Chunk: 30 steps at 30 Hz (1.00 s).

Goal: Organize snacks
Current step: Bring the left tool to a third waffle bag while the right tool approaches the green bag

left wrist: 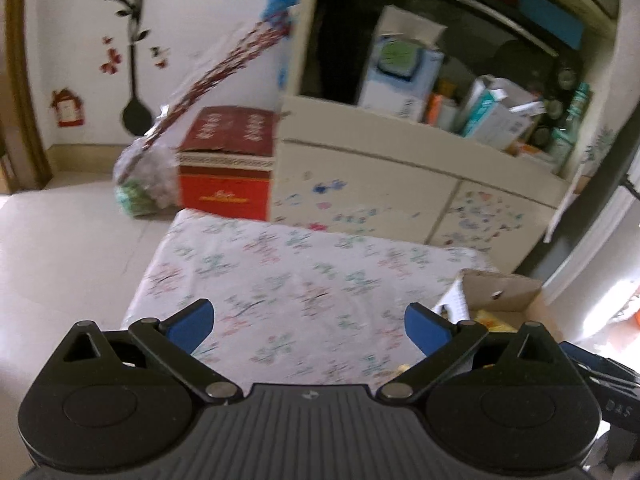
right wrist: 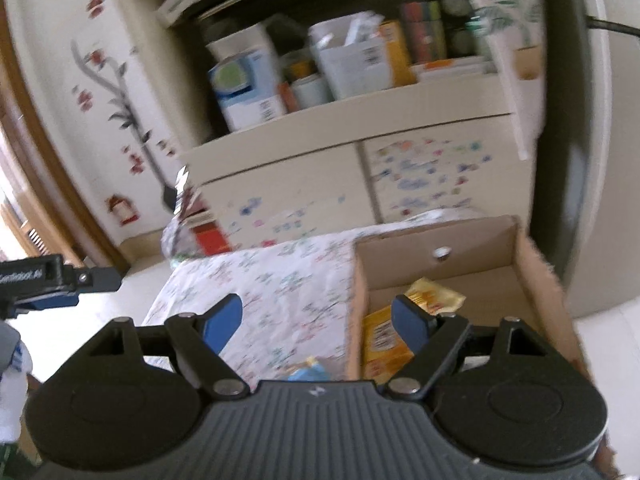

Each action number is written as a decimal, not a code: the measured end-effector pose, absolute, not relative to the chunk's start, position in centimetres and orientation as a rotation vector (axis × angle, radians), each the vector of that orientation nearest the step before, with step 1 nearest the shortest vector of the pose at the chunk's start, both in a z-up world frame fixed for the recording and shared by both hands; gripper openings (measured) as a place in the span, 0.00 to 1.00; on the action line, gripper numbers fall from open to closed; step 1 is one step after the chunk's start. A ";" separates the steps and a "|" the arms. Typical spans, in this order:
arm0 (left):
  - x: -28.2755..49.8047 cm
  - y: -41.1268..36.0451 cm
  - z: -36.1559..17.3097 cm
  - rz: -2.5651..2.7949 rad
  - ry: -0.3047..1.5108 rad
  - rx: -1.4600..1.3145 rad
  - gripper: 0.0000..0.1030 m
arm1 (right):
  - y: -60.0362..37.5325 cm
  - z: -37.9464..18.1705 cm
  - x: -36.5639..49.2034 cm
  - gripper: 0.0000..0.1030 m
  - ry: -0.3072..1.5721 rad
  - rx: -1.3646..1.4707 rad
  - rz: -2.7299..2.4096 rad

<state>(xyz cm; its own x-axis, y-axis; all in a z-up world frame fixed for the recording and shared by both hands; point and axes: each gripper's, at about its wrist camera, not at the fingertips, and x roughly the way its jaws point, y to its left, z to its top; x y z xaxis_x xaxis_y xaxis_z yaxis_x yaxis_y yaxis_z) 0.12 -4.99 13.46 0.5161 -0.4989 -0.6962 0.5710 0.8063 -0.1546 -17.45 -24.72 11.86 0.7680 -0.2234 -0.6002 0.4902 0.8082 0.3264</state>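
Snacks are mostly sitting in the cardboard box [right wrist: 532,264] at the far right corner of the desk [right wrist: 280,292], which has a floral cloth over it. Inside I can make out a yellow-orange packet [right wrist: 384,340] lying flat and a paler yellow wrapper [right wrist: 438,298] just behind it (both blurry, can't read any labels). There's also a bluish packet [right wrist: 310,372] on the cloth just outside the box's left wall, close to the near edge, half hidden by the tool.

Right gripper [right wrist: 318,322] hangs over that left wall of the box with its jaws apart, nothing between the blue pads, one pad over the cloth and the other over the box. Left gripper [left wrist: 308,326] is over the bare middle of the desk, jaws spread wide, empty too. From its view the box [left wrist: 504,292] only peeks in at the right edge.

Behind the desk stands a cream cabinet [left wrist: 360,184] with scribbled doors and cluttered shelves, and a red carton [left wrist: 224,168] sits on the floor past the far left corner.
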 end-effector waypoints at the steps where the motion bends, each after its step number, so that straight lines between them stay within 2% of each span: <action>1: 0.4 -4.4 13.2 -0.630 0.812 0.100 1.00 | -24.1 11.7 -17.1 0.80 0.583 0.482 -0.383; 16: 2.3 -0.7 6.8 -0.590 0.947 0.212 1.00 | -16.0 8.3 -14.0 0.80 0.721 0.309 -0.085; 30: 2.0 -0.6 1.8 -0.708 1.022 0.295 1.00 | -14.4 4.6 -12.7 0.80 0.833 0.264 -0.034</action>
